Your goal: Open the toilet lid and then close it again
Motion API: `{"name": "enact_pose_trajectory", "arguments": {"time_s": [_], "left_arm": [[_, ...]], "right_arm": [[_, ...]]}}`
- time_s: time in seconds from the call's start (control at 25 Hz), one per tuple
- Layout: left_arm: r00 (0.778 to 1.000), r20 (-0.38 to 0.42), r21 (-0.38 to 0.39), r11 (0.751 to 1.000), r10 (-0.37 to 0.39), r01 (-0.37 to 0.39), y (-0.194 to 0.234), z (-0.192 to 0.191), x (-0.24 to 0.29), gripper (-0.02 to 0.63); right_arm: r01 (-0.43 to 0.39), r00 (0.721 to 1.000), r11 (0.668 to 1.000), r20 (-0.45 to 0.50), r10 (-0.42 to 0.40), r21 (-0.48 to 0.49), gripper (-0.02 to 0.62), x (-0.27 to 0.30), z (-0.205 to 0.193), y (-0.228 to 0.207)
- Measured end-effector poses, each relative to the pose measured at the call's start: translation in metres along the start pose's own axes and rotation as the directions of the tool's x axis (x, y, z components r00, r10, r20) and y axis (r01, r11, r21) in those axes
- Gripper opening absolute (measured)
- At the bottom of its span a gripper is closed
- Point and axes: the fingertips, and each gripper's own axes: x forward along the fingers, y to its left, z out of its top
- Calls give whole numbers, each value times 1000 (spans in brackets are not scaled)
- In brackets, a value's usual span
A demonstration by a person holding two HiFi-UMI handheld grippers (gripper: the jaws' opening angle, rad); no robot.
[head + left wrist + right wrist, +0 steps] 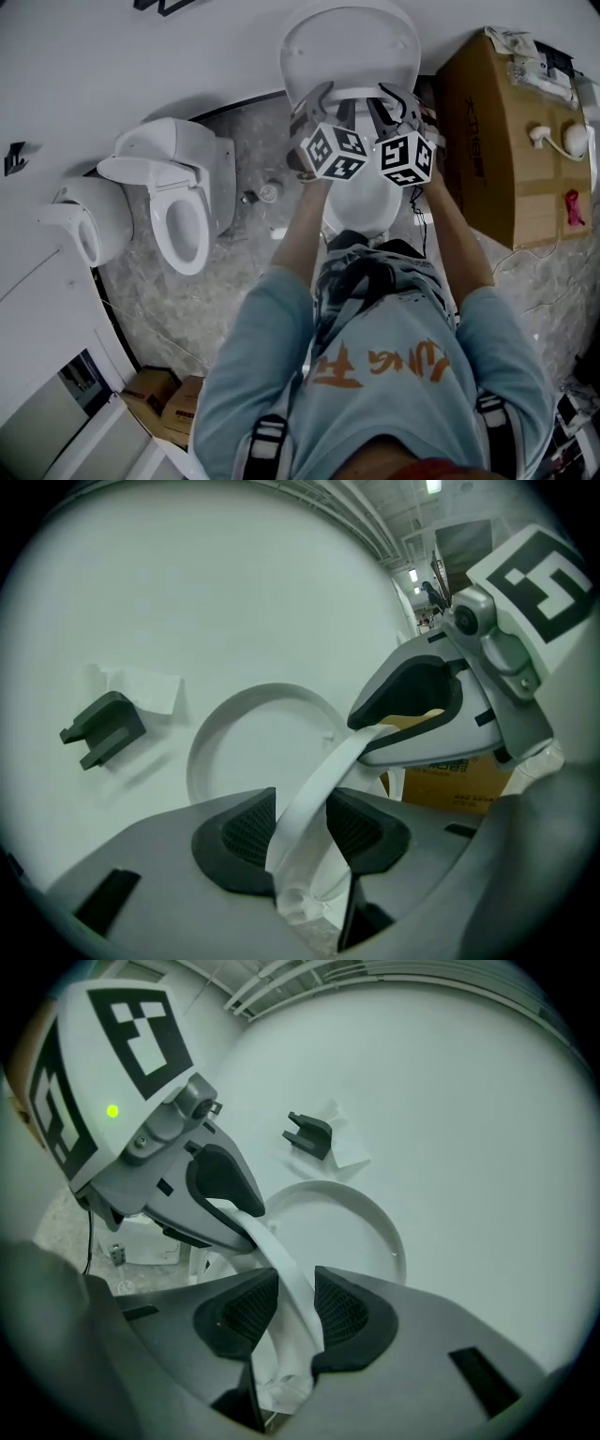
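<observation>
Both left gripper (326,99) and right gripper (396,99) pinch, seemingly, seat ring (317,785) (unclear overhead).

A sanitary-ware storeroom: several toilets (352,47) among cardboard boxes (483,141).

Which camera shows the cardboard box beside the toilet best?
The head view: the cardboard box shows nearly whole, top and side. The left gripper view catches only a strip of it, low at right. The right gripper view shows none that I can make out.

Left gripper (302,829) clamping toilet seat (323,775), lid (253,752) raised
</observation>
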Motion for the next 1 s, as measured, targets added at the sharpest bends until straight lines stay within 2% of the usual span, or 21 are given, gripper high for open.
{"name": "enact_pose_trajectory", "arguments": {"time_s": [0.32,0.48,0.76,1.0], "left_arm": [[999,33,11,1000,-14,14,34,14,43,186],[999,46,22,1000,-16,15,49,19,63,186],[997,66,45,998,-36,34,65,23,91,181],[996,84,56,998,-42,37,67,25,93,181]], "right_arm": [[56,998,996,-14,-55,63,137,50,7,-34],[82,996,995,-27,-80,57,135,75,8,-49],[68,997,995,-40,-66,70,137,106,7,-64],[56,998,996,-30,-54,67,138,108,8,-66]]}}
